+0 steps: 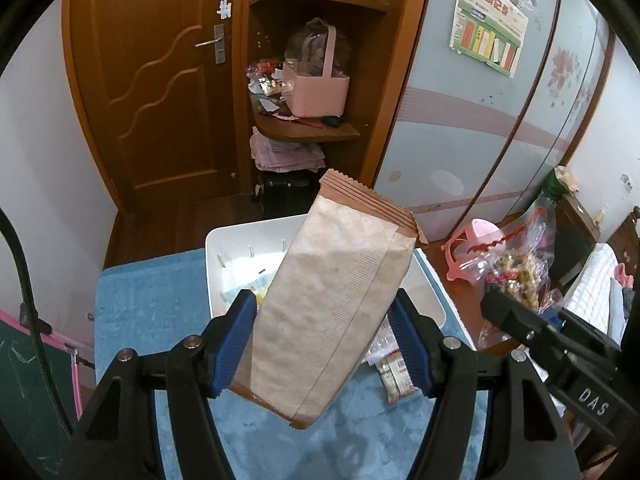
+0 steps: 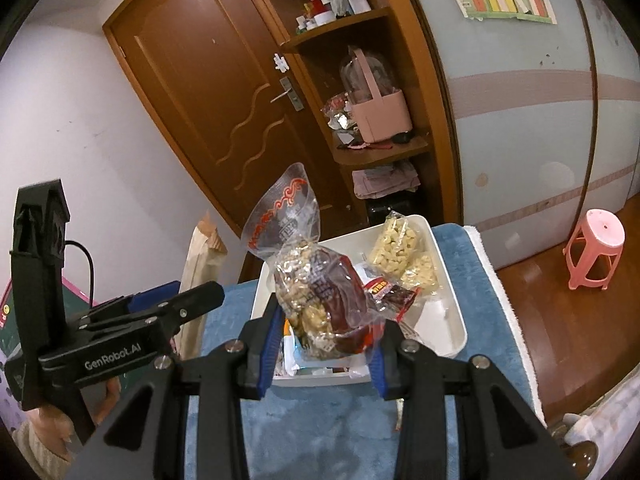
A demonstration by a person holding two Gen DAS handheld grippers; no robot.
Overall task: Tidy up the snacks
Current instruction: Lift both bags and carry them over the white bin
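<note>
Your left gripper [image 1: 324, 344] clamped the tan paper pouch [image 1: 332, 304] above the blue mat [image 1: 140, 300], long axis tilted, sealed top pointing up and away toward the door [image 1: 160, 80]. Your right gripper [image 2: 324, 344] pinched the clear nut bag [image 2: 316, 284], neck upward, over the white bin [image 2: 448, 280]. That bin held puffed-snack packs [image 2: 400, 240] and a red-labelled packet [image 2: 384, 292].

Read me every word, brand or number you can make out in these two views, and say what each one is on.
"DAS": on the right gripper body, left wrist view.
"GenRobot.AI": on the left gripper body, right wrist view.
Wall poster: headline and coloured bars, too blurred to read.
Clear snack bag: red print, unreadable.
Red packet in the white bin: yellow lettering, too small.
</note>
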